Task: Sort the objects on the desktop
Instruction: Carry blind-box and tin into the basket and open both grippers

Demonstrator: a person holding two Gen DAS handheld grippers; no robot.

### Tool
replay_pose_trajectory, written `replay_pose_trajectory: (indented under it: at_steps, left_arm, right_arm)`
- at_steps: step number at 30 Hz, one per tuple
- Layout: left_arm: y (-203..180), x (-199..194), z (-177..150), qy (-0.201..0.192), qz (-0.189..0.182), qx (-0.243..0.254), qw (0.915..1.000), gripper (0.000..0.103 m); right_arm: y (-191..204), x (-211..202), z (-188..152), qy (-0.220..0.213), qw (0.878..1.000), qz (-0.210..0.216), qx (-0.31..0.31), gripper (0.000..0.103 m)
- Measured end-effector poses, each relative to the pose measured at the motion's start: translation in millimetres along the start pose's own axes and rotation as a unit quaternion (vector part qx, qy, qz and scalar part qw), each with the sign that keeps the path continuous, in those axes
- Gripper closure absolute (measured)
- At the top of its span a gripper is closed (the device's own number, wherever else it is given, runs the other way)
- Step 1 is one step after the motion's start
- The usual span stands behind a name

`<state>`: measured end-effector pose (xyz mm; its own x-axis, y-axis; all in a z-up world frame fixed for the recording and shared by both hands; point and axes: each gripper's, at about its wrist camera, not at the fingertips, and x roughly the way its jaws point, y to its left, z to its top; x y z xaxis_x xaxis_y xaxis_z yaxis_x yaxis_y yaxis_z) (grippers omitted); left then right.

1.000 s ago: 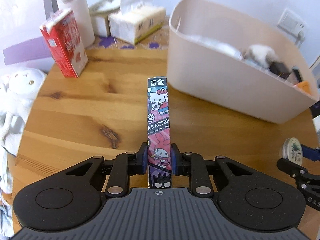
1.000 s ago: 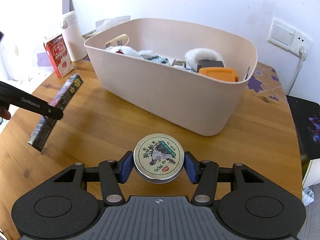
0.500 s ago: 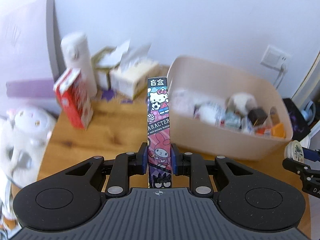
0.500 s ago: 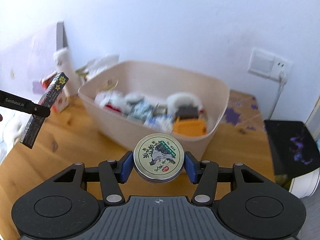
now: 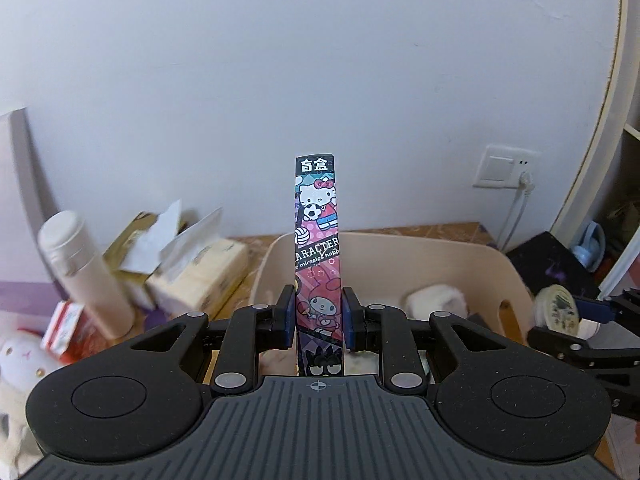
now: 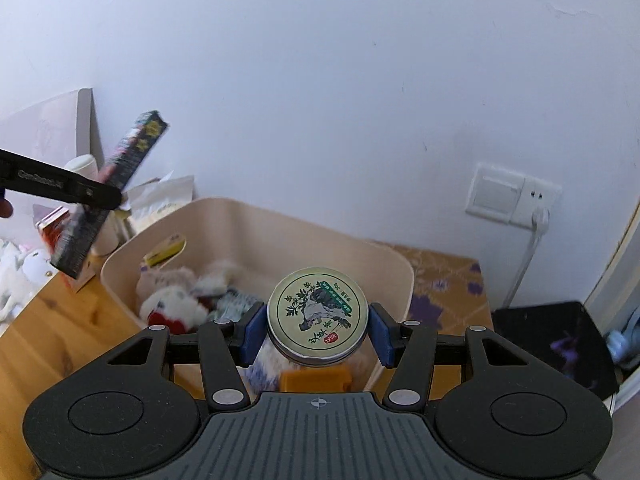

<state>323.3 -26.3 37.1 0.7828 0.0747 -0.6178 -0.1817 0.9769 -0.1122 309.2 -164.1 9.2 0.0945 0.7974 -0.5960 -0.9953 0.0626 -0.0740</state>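
A white wall and a round wooden table [image 6: 52, 332] are seen behind a beige bin [image 6: 400, 280], above which two objects are held.

A long, narrow cartoon-printed box [image 5: 318, 264] is clamped upright between the closed-in pads of the left gripper [image 5: 317, 318]; a white kitten, a ball, a pink-hooded rabbit and a black penguin-like figure are printed along it. A round metal tin [image 6: 318, 310], its pale lid printed with green leaves and a red seal, is gripped at its sides by the right gripper [image 6: 318, 334]. Plush toys [image 6: 172, 306] and an orange block [image 6: 314, 378] are seen in the bin.
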Motion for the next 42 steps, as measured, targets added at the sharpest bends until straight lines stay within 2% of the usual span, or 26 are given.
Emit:
replay_pose_trajectory:
  at_steps: [7, 12, 24, 28, 30, 32, 33, 34, 36, 39, 42]
  left_arm:
    - [-20, 31, 5, 0.018, -0.005, 0.015, 0.9997, 0.080]
    - [-24, 51, -2, 0.053, -0.004, 0.023, 0.9983, 0.080]
    - [-31, 83, -12, 0.107, 0.004, 0.040, 0.9934, 0.080]
    - [-29, 91, -16, 0.141, -0.003, 0.023, 0.9898, 0.079]
    - [-30, 93, -19, 0.146, -0.004, 0.027, 0.9889, 0.072]
    - [-30, 94, -21, 0.153, -0.007, 0.028, 0.9877, 0.054]
    - [-30, 93, -21, 0.154, -0.007, 0.025, 0.9878, 0.041]
    - [-29, 92, -22, 0.151, -0.006, 0.021, 0.9884, 0.032]
    - [-29, 90, -22, 0.144, 0.000, 0.016, 0.9894, 0.027]
    - [-30, 93, -23, 0.158, 0.005, 0.016, 0.9874, 0.020]
    - [-30, 90, -25, 0.158, 0.012, 0.013, 0.9872, 0.020]
  right_arm:
    - [2, 19, 16, -0.006, 1.000, -0.003, -0.008, 0.052]
    - [3, 35, 18, 0.004, 1.000, -0.002, -0.011, 0.052]
    - [17, 80, 11, 0.078, 0.996, 0.013, -0.037, 0.052]
    - [17, 89, 7, 0.105, 0.994, 0.014, -0.025, 0.051]
    - [13, 87, 6, 0.111, 0.994, 0.012, -0.011, 0.044]
    - [11, 85, 5, 0.115, 0.993, 0.012, 0.001, 0.042]
    - [9, 84, 5, 0.118, 0.993, 0.011, 0.004, 0.040]
    - [8, 83, 4, 0.121, 0.993, 0.010, 0.008, 0.034]
    - [5, 78, 4, 0.125, 0.992, 0.006, 0.017, 0.025]
    - [1, 72, 5, 0.129, 0.991, -0.002, 0.034, 0.017]
    - [-3, 65, 5, 0.130, 0.990, -0.007, 0.052, 0.007]
